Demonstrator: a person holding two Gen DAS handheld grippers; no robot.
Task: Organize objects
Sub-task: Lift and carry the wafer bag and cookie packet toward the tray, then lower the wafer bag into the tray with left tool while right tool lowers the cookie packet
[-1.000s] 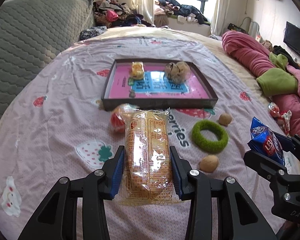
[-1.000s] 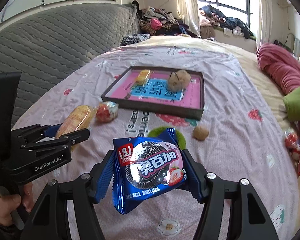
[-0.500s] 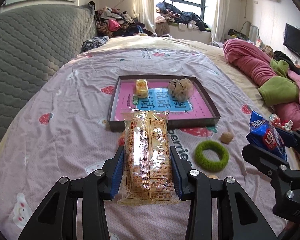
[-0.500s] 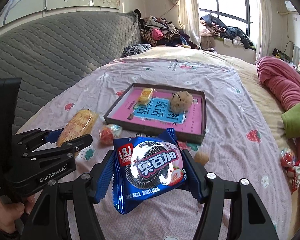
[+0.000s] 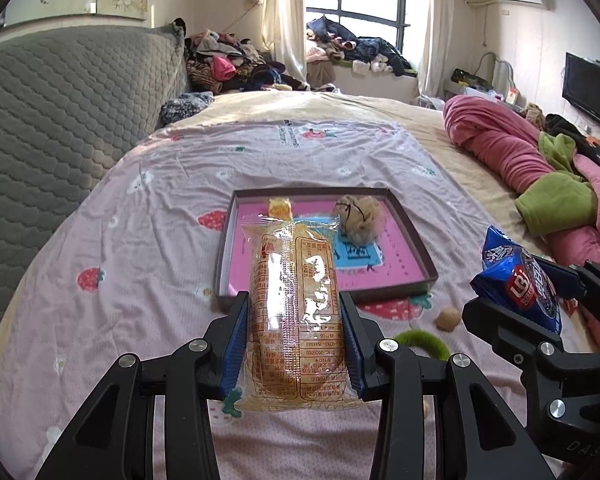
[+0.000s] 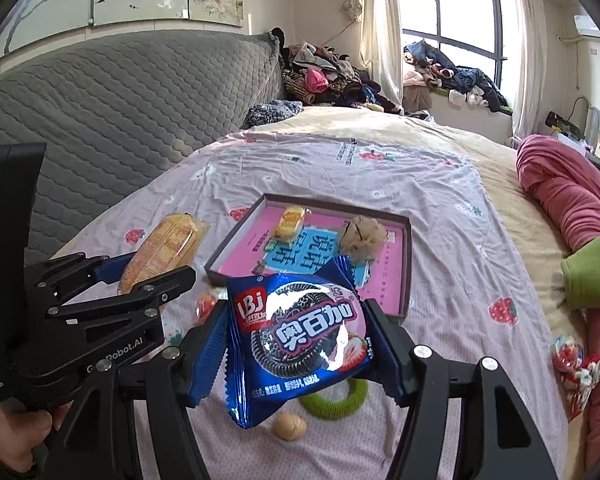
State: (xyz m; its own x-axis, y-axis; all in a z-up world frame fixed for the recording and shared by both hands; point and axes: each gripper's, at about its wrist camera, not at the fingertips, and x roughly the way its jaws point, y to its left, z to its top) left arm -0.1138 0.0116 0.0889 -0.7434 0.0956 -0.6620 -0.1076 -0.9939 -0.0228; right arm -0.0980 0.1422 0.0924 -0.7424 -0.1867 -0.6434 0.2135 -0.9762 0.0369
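The work surface is a bed (image 5: 112, 264) covered by a wrinkled pink sheet printed with strawberries. At the left stands a grey quilted headboard (image 5: 56, 108) with a hexagon stitch pattern. Heaped clothes (image 5: 236, 66) lie beside it, below a curtained window (image 5: 364, 4). A rumpled pink quilt (image 5: 500, 148) with a green lining lies at the right.

The left gripper (image 5: 296, 344) pinches a long, glossy, clear-wrapped biscuit pack (image 5: 294, 304) between its blue ribbed fingers (image 5: 234, 350), held clear of the sheet. Beyond it, a shallow rectangular tray (image 5: 414, 230) with dark walls and a pink and blue floor rests on the bed. The tray holds a small yellow packet (image 5: 280, 208) and a rough beige ball (image 5: 360, 214). A fuzzy green ring (image 6: 336, 398) and a smooth walnut (image 6: 289, 426) lie on the sheet nearer than the tray.

The right gripper (image 6: 296, 344) clamps a crinkled blue foil cookie bag (image 6: 300, 332) between its fingers, above the ring.
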